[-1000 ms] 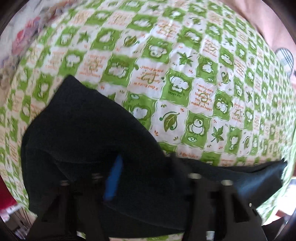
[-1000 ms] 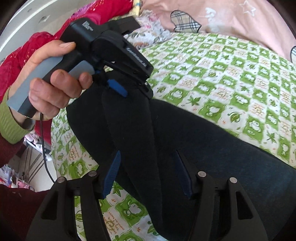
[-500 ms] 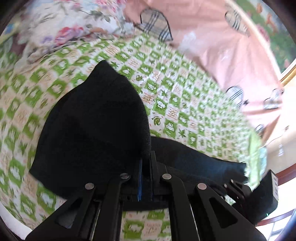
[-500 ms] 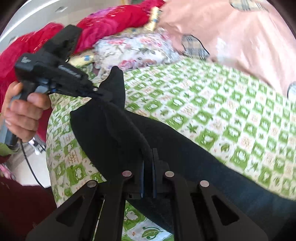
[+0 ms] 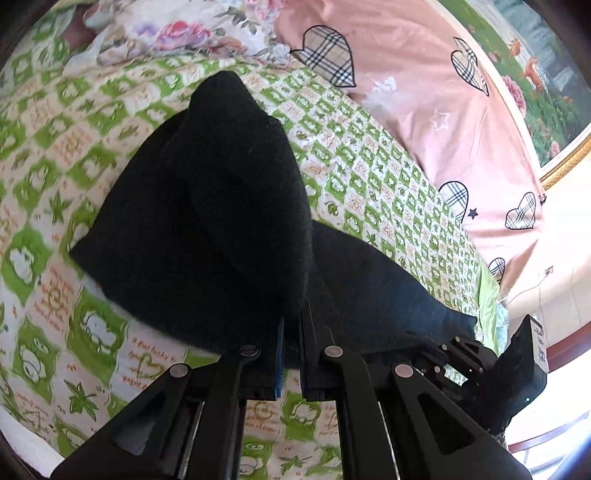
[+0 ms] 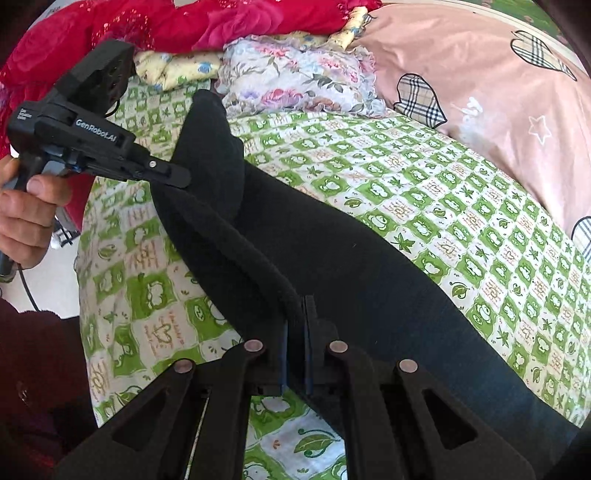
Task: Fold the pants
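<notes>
Black pants (image 5: 207, 221) lie on a green-and-white checked bed sheet (image 5: 388, 177). My left gripper (image 5: 291, 332) is shut on an edge of the pants and holds it lifted, with the cloth bunched ahead of it. My right gripper (image 6: 295, 325) is shut on the same raised edge of the pants (image 6: 332, 266) further along. The left gripper (image 6: 177, 177) also shows in the right wrist view, held in a hand at the upper left. The right gripper body (image 5: 480, 365) shows at the lower right of the left wrist view.
A pink quilt with plaid hearts (image 5: 424, 92) lies along the far side of the bed. A floral pillow (image 6: 295, 74) and a red blanket (image 6: 221, 22) sit at the head. The bed's near edge (image 6: 85, 295) drops to the floor at left.
Both grippers went from open around the pants edge to shut on it. They have since lifted the edge, and more of the bed and the pink quilt has come into view.
</notes>
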`<state>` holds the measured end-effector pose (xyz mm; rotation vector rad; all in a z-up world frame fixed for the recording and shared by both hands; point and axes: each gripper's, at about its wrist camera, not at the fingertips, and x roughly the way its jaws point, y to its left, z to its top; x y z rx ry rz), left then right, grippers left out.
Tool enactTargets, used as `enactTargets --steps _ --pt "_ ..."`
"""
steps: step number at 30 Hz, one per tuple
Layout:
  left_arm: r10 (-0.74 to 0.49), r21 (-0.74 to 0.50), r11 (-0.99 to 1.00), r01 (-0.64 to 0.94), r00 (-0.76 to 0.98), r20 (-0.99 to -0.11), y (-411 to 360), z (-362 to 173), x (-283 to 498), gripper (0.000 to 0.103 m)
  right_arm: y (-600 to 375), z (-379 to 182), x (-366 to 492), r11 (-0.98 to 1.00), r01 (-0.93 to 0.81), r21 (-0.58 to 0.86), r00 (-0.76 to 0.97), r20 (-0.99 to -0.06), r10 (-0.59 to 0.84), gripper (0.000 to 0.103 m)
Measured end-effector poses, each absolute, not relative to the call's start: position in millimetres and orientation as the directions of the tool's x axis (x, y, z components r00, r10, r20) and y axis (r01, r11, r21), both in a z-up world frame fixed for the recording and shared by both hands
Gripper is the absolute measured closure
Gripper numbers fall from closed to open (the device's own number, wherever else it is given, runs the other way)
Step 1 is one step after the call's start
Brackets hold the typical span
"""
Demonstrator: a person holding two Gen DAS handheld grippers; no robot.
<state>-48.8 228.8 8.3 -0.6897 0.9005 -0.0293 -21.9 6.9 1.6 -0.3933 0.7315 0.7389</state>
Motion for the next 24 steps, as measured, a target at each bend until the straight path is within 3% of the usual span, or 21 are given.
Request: enactTargets --steps 8,19,24 --pt "-0.298 -0.562 0.783 -0.268 0.631 -0.716 243 -6 -64 0.097 10 -4 -18 0.69 -0.723 -0.046 0.481 -0.75 0.454 0.094" --pt "-0.234 -0.535 0.788 -0.304 0.655 -0.718 261 -16 -58 0.097 27 -11 -15 0.698 -0.693 -0.179 0.566 -0.735 0.374 0.094" --pt "-0.26 -0.552 0.774 -0.31 0.64 -0.723 269 -22 -67 0.095 18 -12 -14 0.716 -0.694 -0.07 0.502 -0.76 0.412 0.085"
